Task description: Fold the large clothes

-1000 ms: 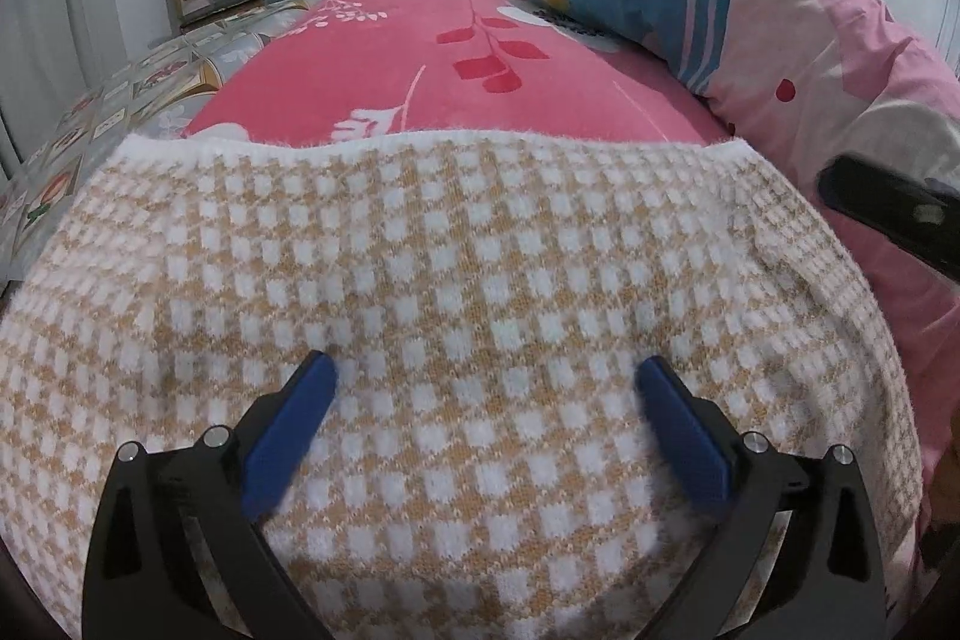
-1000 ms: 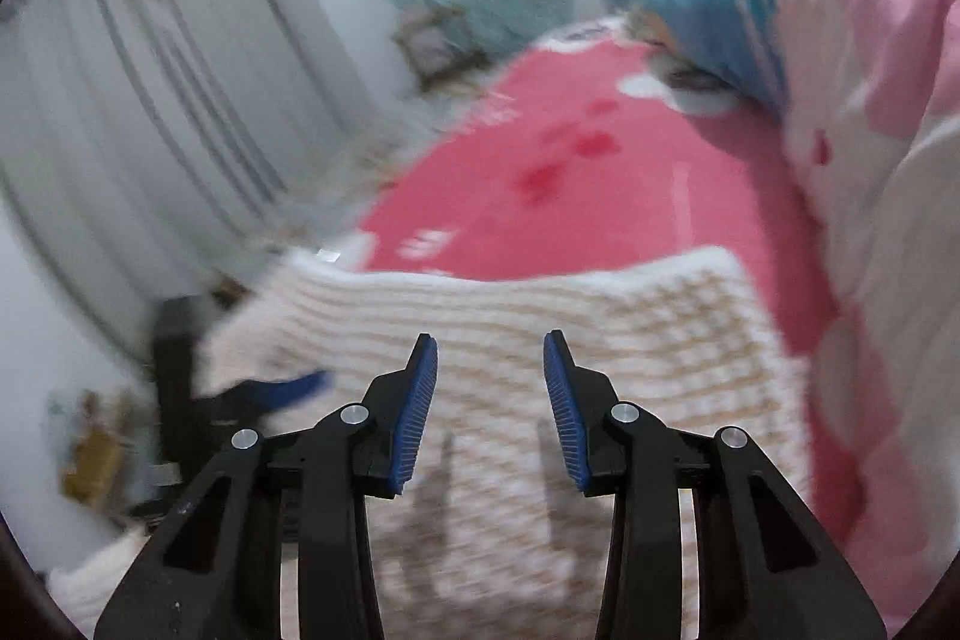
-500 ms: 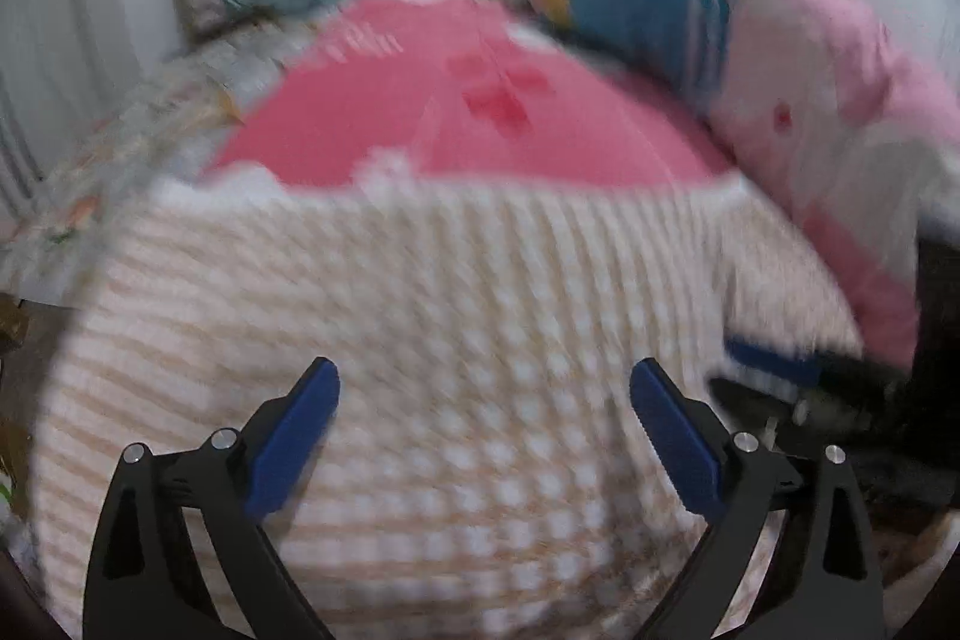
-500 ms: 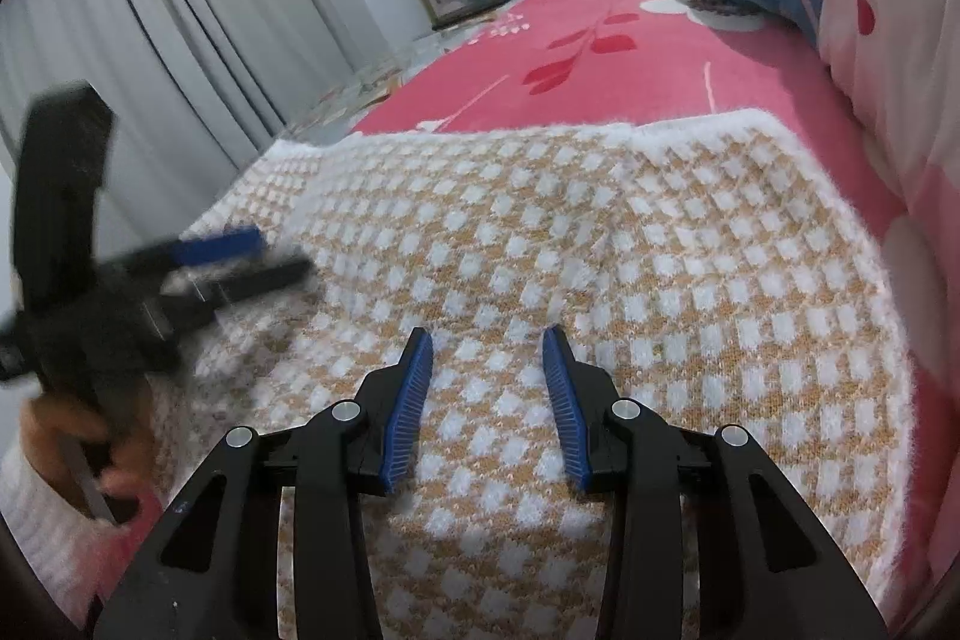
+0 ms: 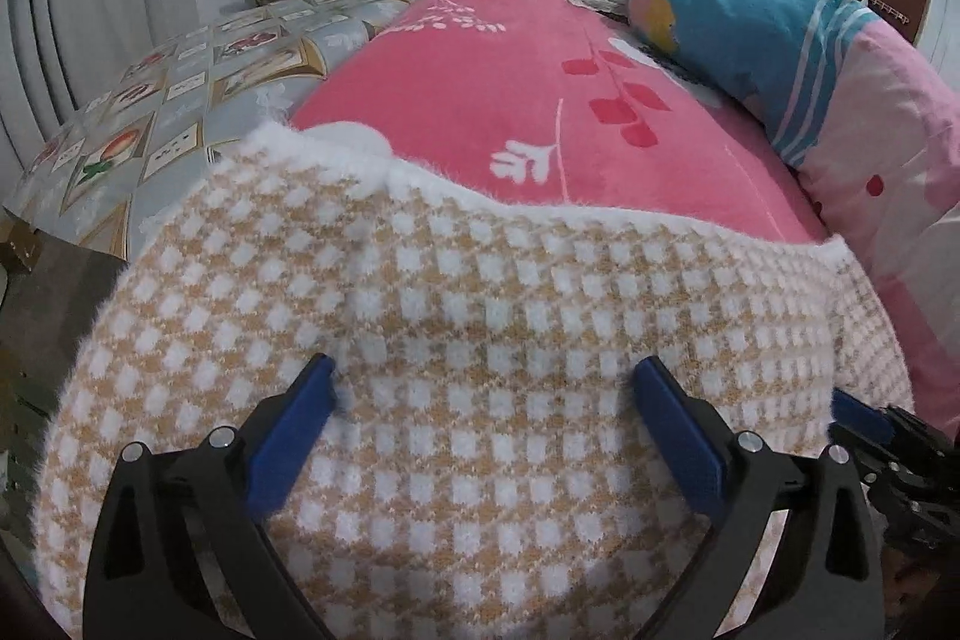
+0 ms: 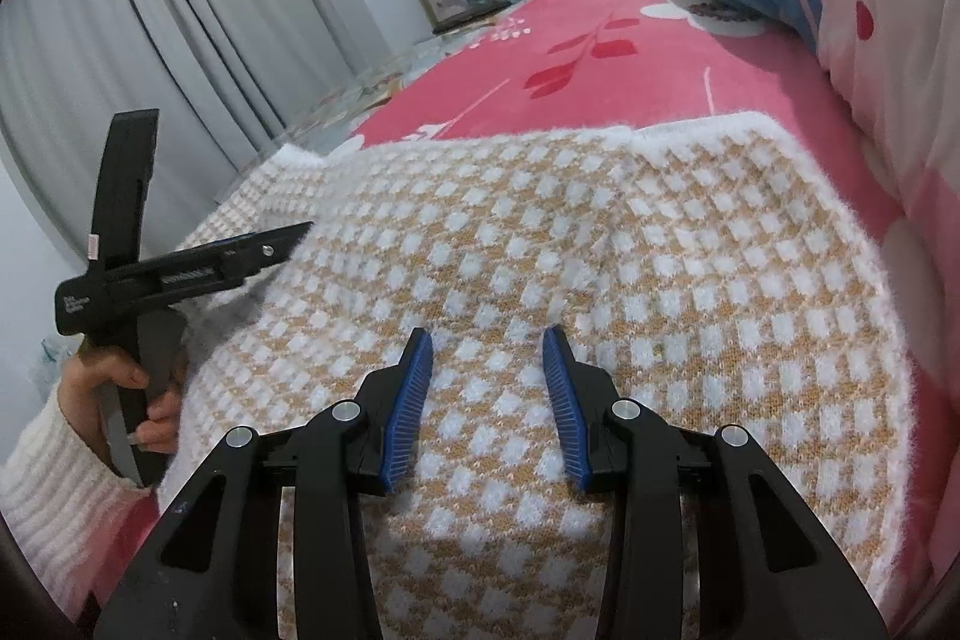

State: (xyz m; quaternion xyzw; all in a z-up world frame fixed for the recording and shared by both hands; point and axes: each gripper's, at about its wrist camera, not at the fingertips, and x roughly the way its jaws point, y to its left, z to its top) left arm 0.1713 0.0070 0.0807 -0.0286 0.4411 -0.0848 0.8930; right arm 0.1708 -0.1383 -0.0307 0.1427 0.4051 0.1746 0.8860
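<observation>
Tan-and-white checked sweater (image 5: 480, 340) spread flat on the near end of a bed with a pink blanket (image 5: 510, 100), left claw (image 5: 483, 400) released wide above it, right claw (image 6: 487, 370) released above its near part, rolled quilt (image 5: 810, 58) along the right side

Left claw (image 6: 180, 268) label – print too small to read
</observation>
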